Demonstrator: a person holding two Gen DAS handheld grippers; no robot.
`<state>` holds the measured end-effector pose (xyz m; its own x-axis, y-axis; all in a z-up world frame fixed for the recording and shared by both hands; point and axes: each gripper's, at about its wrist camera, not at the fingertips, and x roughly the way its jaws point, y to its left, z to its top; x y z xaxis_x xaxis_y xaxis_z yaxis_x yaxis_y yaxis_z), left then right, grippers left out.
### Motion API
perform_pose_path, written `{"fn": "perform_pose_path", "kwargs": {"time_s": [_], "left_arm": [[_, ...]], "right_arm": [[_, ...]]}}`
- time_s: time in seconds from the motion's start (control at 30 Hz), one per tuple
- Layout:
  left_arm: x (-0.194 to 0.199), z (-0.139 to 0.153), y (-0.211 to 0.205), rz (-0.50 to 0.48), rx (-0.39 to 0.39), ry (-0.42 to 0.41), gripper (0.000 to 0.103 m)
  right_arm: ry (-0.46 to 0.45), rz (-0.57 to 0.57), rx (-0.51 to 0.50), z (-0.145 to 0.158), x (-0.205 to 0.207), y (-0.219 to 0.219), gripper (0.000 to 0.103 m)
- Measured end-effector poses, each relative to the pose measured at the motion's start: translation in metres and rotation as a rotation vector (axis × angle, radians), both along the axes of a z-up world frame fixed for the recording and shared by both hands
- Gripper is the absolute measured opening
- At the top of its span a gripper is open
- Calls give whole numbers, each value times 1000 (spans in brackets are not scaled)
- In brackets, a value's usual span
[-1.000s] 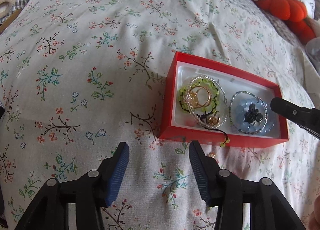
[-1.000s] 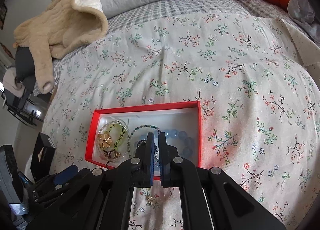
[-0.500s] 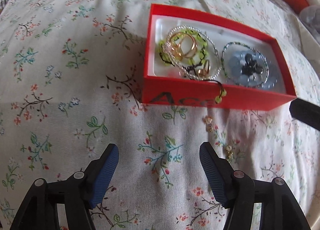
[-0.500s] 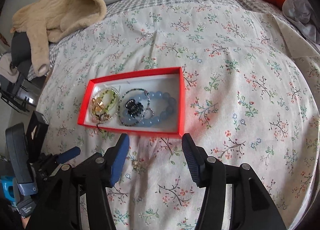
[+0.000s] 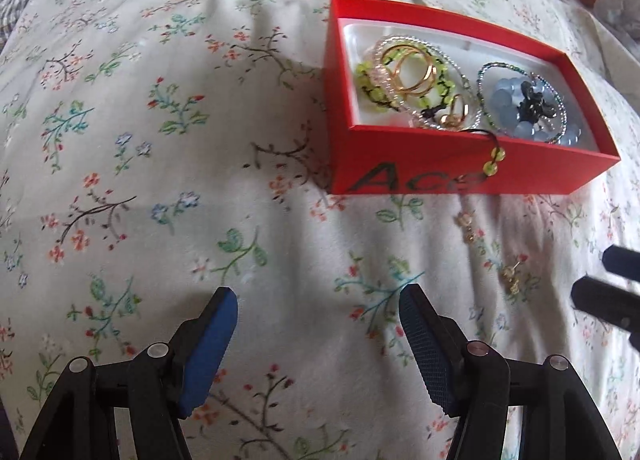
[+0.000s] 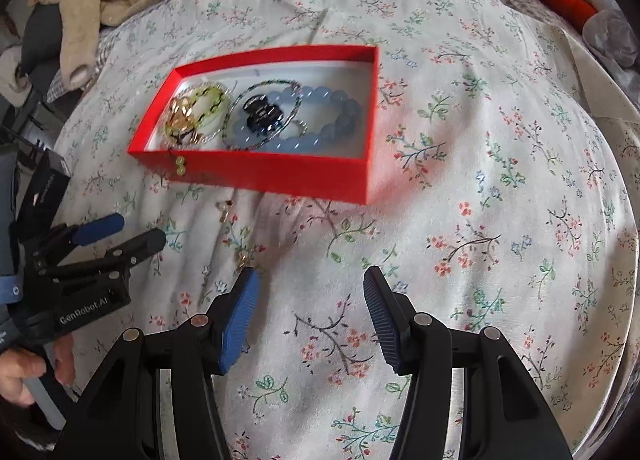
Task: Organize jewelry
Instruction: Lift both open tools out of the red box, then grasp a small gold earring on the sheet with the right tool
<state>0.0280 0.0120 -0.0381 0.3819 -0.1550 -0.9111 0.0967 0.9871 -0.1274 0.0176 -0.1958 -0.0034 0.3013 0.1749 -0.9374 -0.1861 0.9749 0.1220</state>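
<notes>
Both grippers are hovering over the flowered bedspread (image 6: 500, 187), pointing steeply down. The left gripper (image 5: 318, 302) is standing wide apart with nothing between its blue pads, and the right gripper (image 6: 310, 280), jaws having just been opening, is gaping empty too. The red box (image 6: 280, 175) is sitting on the bed ahead of them, holding beaded bracelets (image 5: 532, 115), gold rings (image 5: 412, 71) and a black hair clip (image 6: 262, 115). Two small earrings (image 5: 512, 276) are lying loose on the bedspread just in front of the box.
</notes>
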Motion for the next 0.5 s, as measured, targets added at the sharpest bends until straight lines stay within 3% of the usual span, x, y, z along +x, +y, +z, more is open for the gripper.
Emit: {"fn": "perform_pose_path", "kwargs": {"time_s": [0.17, 0.3, 0.5], "left_arm": [[-5, 3, 14, 32, 0, -4, 71], [-10, 8, 21, 46, 1, -25, 71], [-15, 15, 25, 36, 3, -50, 71]], "right_arm": [[0, 56, 1, -9, -10, 20, 57], [-42, 102, 16, -13, -17, 37, 42], [-78, 133, -21, -27, -14, 54, 38]]}}
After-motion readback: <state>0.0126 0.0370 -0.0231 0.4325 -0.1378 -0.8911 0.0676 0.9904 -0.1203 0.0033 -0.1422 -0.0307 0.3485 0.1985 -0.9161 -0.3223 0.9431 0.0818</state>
